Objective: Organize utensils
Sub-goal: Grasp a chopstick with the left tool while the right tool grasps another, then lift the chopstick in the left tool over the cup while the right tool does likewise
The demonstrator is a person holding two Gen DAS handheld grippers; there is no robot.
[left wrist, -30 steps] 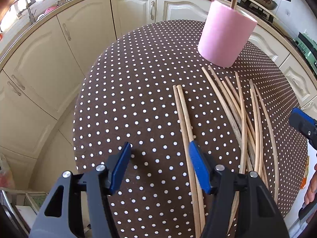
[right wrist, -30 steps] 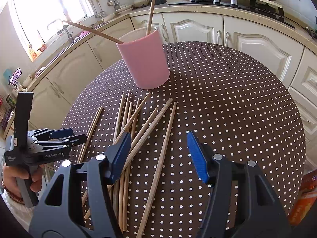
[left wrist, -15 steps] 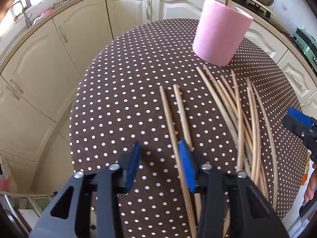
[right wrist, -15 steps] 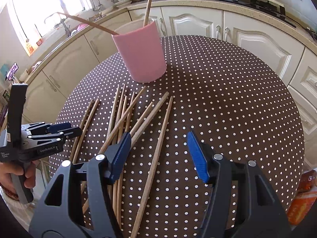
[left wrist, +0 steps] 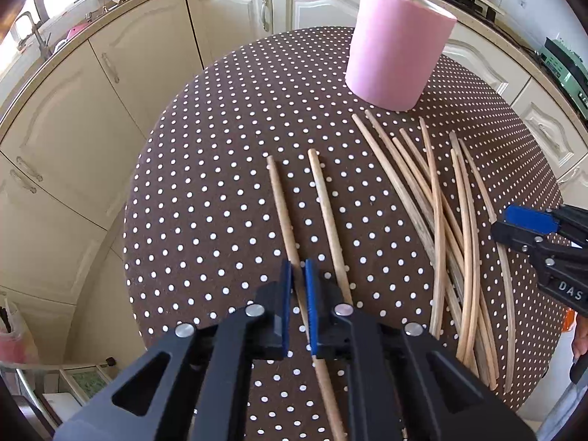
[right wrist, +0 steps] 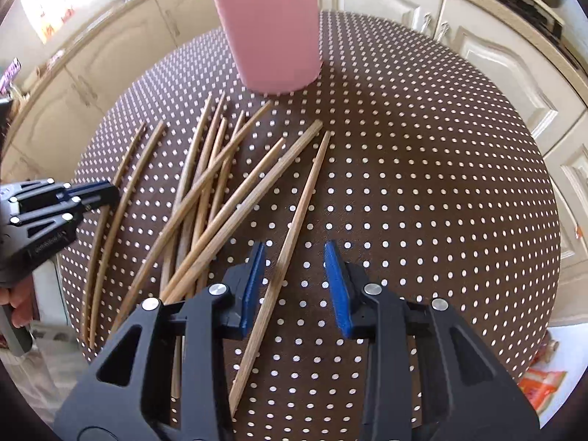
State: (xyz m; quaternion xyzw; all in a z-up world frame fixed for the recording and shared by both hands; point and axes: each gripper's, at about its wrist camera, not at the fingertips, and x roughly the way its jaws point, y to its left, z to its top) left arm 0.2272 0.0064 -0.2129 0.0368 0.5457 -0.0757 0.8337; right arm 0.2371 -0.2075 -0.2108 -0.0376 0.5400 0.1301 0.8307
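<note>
Wooden chopsticks lie on a brown polka-dot table (left wrist: 205,198). My left gripper (left wrist: 298,305) is shut on one chopstick (left wrist: 284,220), the leftmost of a separate pair; its mate (left wrist: 329,220) lies just to the right. A pink cup (left wrist: 398,47) with two sticks in it stands at the far side. My right gripper (right wrist: 294,286) is open, low over the table, with a single chopstick (right wrist: 294,242) between its jaws, nearer the left pad. A pile of chopsticks (right wrist: 205,191) lies to its left. The cup also shows in the right wrist view (right wrist: 272,29).
Cream kitchen cabinets (left wrist: 110,73) curve around the table. The right gripper shows at the right edge of the left wrist view (left wrist: 529,226); the left gripper shows at the left of the right wrist view (right wrist: 88,193). An orange packet (right wrist: 540,386) lies on the floor to the right.
My left gripper has closed on the leftmost chopstick after pushing it away from its mate. My right gripper has moved forward and down over a single chopstick and narrowed a little.
</note>
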